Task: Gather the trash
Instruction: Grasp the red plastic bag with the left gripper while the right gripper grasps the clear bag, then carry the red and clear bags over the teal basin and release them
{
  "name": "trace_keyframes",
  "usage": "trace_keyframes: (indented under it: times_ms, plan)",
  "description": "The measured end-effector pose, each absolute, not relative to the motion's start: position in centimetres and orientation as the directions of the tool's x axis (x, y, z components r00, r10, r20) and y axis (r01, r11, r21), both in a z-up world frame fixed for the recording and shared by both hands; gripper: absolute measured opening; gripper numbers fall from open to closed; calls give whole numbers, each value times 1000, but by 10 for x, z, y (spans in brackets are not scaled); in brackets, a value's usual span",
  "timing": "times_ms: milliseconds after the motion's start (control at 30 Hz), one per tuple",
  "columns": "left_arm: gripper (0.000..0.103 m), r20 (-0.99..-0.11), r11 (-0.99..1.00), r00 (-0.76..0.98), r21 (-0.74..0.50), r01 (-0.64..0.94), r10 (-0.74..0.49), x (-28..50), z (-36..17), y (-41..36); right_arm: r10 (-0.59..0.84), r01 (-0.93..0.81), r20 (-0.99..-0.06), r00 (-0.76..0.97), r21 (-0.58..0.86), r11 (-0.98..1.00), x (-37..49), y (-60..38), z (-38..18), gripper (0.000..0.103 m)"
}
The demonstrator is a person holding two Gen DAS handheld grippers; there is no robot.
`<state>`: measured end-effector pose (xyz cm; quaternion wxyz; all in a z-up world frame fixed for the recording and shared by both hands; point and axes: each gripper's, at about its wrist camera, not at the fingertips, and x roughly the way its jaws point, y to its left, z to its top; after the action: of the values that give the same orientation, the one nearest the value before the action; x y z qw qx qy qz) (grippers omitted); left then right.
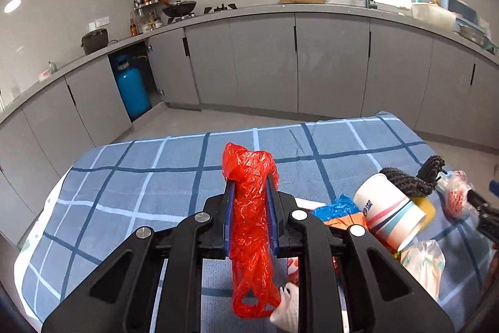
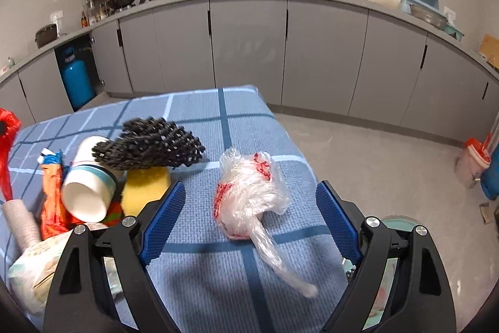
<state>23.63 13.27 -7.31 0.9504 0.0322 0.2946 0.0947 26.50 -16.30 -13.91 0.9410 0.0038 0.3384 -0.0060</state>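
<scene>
Left gripper (image 1: pixel 251 186) clenched on crumpled red plastic bag (image 1: pixel 249 223), lifted off blue checked tablecloth (image 1: pixel 140 186), probably as trash receptacle. Right gripper (image 2: pixel 249 202) spread wide, straddling clear crinkled plastic bag (image 2: pixel 249 195) lying on cloth; likely next pickup.

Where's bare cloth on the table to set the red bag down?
Free: the wide stretch of checked tablecloth ahead and left of the left claw, which is shut on the red bag. Crowded: the right side, with paper cup, black mesh and yellow sponge bunched; the clear plastic bag lies between the open right claw's fingers.
</scene>
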Motion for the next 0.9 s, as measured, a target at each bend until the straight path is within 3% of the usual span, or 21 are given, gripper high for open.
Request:
trace_keyframes:
  times_ms: [100, 167, 267, 900]
  plan:
    - [19, -534, 979, 820, 115, -170, 205, 235, -67, 133, 13, 4, -681, 733, 23, 1000, 275, -163, -152, 63]
    - [19, -516, 976, 829, 126, -177, 217, 235, -62, 131, 33, -9, -698, 715, 38, 999, 278, -163, -157, 41]
    - [19, -501, 976, 837, 129, -176, 217, 236, -55, 127, 53, -37, -696, 716, 38, 999, 274, -159, -156, 26]
    - [19, -482, 988, 872, 155, -14, 88, 229, -40, 43, 104, -29, -602, 792, 133, 991, 221, -193, -118, 22]
